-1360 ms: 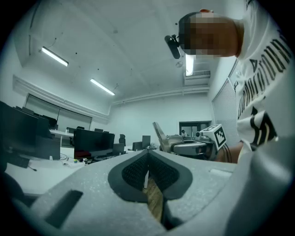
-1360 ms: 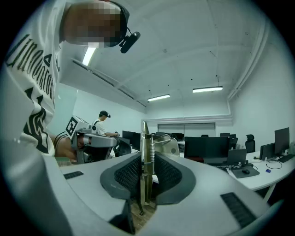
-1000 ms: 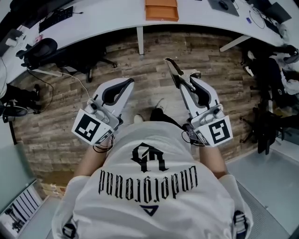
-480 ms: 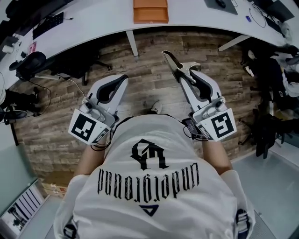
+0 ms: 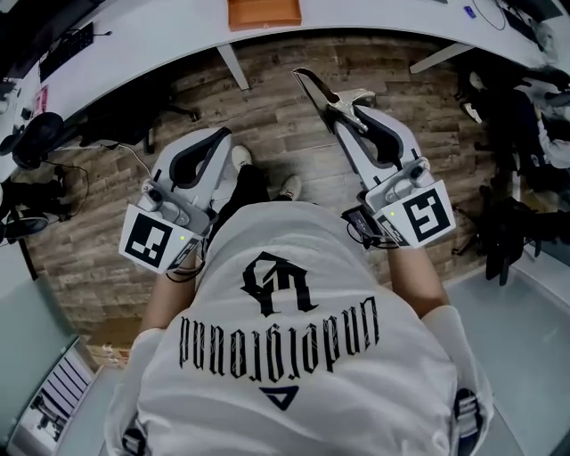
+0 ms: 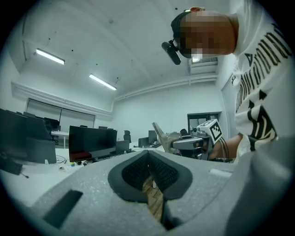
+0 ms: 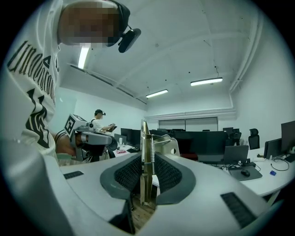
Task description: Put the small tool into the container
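Upper centre of the head view: the tool (image 5: 325,93) is in my right hand-held gripper (image 5: 343,111), well short of the orange tray (image 5: 263,13) at the top edge on the white surface (image 5: 160,36). It's over the plank floor (image 5: 285,142), not over the surface yet.

Right gripper view: both pads press on the tool's flat metal body (image 7: 145,152), which stands edge-on and upright between them. The jaws are only as far apart as the metal is thick. A coil spring (image 7: 150,147) runs along one side, and most of the length sticks out past the fingertips.

Left hand-held gripper (image 5: 223,134): the tips meet with nothing between them, only floor showing through the gap behind the tips (image 6: 148,154).

Handling, my read:
- Looks like all metal: stiff, probably light, not fragile.
- Smooth flat faces, so it could slip or pivot in the pads, and the long overhang adds leverage.
- Sprung part: squeezing across the spring or the handles could make it shift. Best hold is across the flat body beside the spring, as it is now.
- Keep it level and avoid knocking the free end on the tray rim.
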The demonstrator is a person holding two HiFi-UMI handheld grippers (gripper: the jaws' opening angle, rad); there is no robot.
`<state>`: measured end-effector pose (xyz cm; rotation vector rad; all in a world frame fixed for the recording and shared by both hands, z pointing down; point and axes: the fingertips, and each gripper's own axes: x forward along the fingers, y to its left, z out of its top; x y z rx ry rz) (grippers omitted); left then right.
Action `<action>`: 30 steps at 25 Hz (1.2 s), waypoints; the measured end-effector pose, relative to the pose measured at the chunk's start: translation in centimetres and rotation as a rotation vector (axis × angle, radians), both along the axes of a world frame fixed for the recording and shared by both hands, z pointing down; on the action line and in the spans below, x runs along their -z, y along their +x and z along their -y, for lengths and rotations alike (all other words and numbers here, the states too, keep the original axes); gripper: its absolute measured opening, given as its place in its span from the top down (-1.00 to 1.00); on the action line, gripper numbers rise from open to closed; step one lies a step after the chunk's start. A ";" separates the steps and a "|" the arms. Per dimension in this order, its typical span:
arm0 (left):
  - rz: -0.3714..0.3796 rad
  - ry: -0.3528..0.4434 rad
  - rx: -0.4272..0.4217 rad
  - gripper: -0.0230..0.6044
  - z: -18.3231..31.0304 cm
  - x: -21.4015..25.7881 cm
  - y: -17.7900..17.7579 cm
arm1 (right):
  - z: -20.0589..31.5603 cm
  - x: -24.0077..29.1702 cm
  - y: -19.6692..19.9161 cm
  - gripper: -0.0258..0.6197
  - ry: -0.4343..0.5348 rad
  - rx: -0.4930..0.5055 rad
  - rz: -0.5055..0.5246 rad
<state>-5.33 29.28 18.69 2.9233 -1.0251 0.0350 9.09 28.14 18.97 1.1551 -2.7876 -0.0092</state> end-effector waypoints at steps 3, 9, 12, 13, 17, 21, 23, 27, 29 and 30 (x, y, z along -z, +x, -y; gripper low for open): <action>-0.008 -0.008 -0.016 0.88 1.4 -0.1 0.0 | 1.2 -0.2 -0.1 0.65 -0.014 -0.016 0.004; -0.015 -0.024 -0.046 0.88 4.7 -0.4 -0.7 | 4.5 -0.6 -1.3 0.65 -0.024 -0.030 -0.001; -0.027 -0.029 -0.060 0.88 6.6 -0.4 -1.2 | 6.2 -0.9 -2.2 0.65 -0.038 -0.038 -0.006; -0.029 -0.029 -0.063 0.88 7.3 -0.4 -1.6 | 7.0 -1.0 -2.6 0.65 -0.040 -0.038 -0.007; -0.032 -0.027 -0.074 0.88 10.6 -0.5 -3.8 | 10.2 -0.9 -4.8 0.65 -0.037 -0.044 -0.014; -0.032 -0.024 -0.105 0.88 13.5 -0.3 -6.0 | 13.5 0.0 -7.0 0.65 -0.018 -0.071 -0.013; -0.027 -0.018 -0.118 0.88 14.8 0.0 -7.1 | 14.8 0.5 -8.1 0.65 -0.008 -0.084 -0.011; -0.023 -0.006 -0.137 0.88 16.8 0.4 -9.0 | 16.7 0.7 -9.7 0.65 0.001 -0.107 -0.009; -0.021 -0.006 -0.140 0.88 17.8 0.4 -9.9 | 17.5 0.7 -10.2 0.65 0.003 -0.118 -0.004; -0.021 -0.010 -0.140 0.88 18.3 0.3 -10.2 | 17.9 0.7 -10.4 0.65 0.001 -0.123 -0.001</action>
